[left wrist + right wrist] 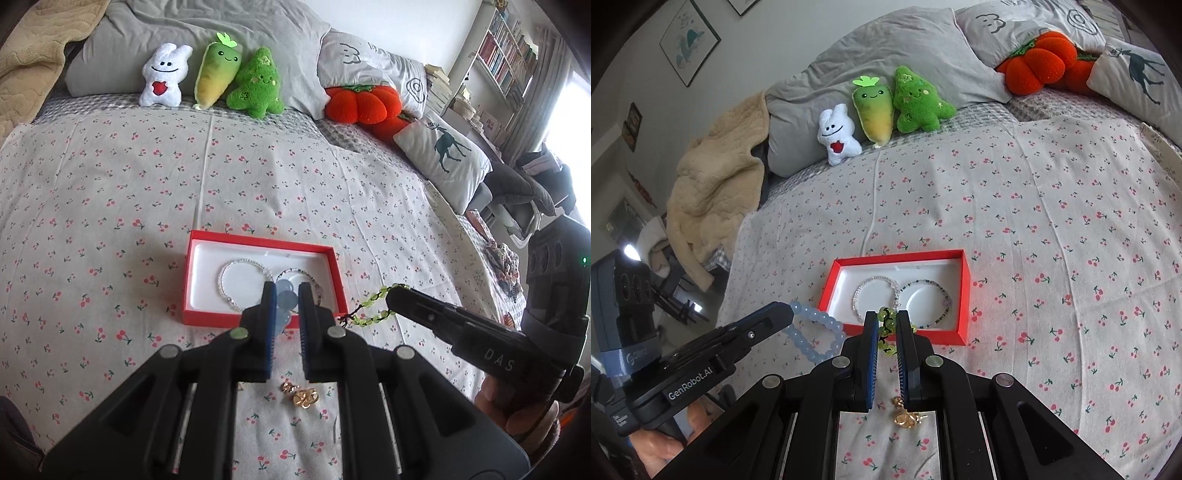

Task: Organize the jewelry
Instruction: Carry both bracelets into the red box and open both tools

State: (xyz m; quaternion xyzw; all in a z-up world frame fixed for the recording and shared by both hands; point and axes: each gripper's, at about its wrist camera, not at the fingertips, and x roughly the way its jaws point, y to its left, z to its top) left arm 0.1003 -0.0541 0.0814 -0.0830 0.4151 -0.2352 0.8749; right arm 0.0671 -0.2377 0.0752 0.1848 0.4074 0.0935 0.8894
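Spreading across both views: a bed (110, 192) under a cherry-print sheet (1052, 240); grey pillows (147, 40) piling along the far end, a beige blanket (713, 192) slumping beside them; an orange pumpkin cushion (360, 99) and a white deer cushion (445, 155) sitting toward the far right edge of the bed in the left wrist view.

Leaning against the pillows in a row: a white bunny toy (164, 77), a yellow-green carrot toy (216, 72), a green tree toy (256, 85), each touching the next.

Lying flat on the sheet: a red box (192, 280) with a white lining; resting inside, side by side, a clear bead bracelet (862, 291) and a dark bead bracelet (940, 291).

Hovering over the near edge of the box: the left gripper (287, 310), clamping down on a blue bead bracelet (816, 332), the loop dangling off the fingertips above the sheet.

Hanging just beside it: the right gripper (888, 328), pinching a green bead bracelet (373, 306) tight between the pads, the strand drooping clear of the sheet near the box's right corner.

Lying on the sheet close below both grippers, outside the box: small gold earrings (301, 393), untouched.
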